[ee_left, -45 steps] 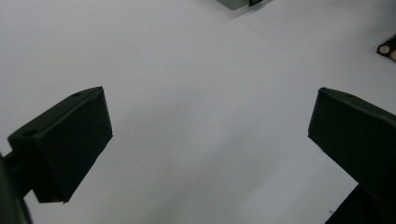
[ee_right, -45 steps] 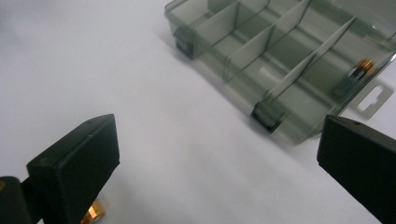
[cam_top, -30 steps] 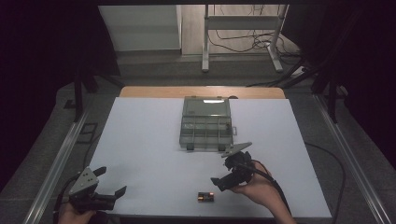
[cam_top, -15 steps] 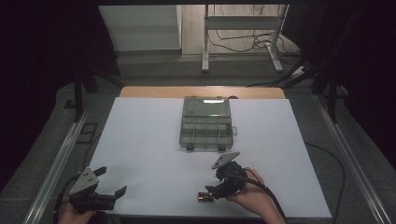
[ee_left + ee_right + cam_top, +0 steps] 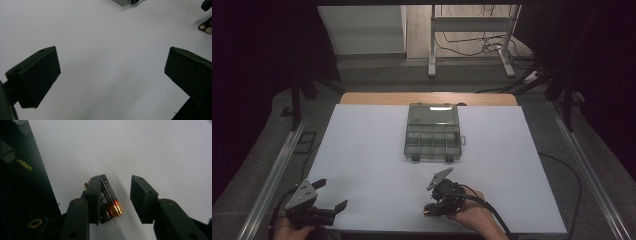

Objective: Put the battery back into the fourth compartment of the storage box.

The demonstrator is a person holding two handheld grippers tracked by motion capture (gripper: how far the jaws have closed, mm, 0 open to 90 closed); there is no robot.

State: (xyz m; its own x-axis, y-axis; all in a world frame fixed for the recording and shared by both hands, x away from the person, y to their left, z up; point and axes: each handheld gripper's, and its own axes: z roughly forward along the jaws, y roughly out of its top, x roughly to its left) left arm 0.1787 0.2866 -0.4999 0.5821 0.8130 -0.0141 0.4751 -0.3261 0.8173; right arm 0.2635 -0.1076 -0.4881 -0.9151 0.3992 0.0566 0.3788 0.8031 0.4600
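The right gripper (image 5: 430, 210) is low over the white surface (image 5: 372, 150) near its front edge, held in the person's right hand (image 5: 472, 217); its grey plate tilts up toward the far side; its 2 jaws stand apart with a battery (image 5: 108, 200) between them. In the right gripper view the battery lies on the surface, black with a gold-and-orange end, pressed against the inner face of the left jaw; a clear gap separates it from the right jaw, so the gripper is open around it and not clamped. A second gold end peeks out behind the left jaw; whether it is another battery I cannot tell.

The left gripper (image 5: 332, 197) sits at the front left corner of the surface, held in the left hand (image 5: 287, 230), well apart from the right one; in the left gripper view its jaws are spread wide over bare white surface with nothing between them.

A grey, clear-lidded compartment box (image 5: 433, 132) lies flat toward the far middle of the surface, lid down, 2 latches on its near edge; it is well apart from both grippers. In the left gripper view a corner of this box shows at the top edge, and the battery ends appear at the far right.
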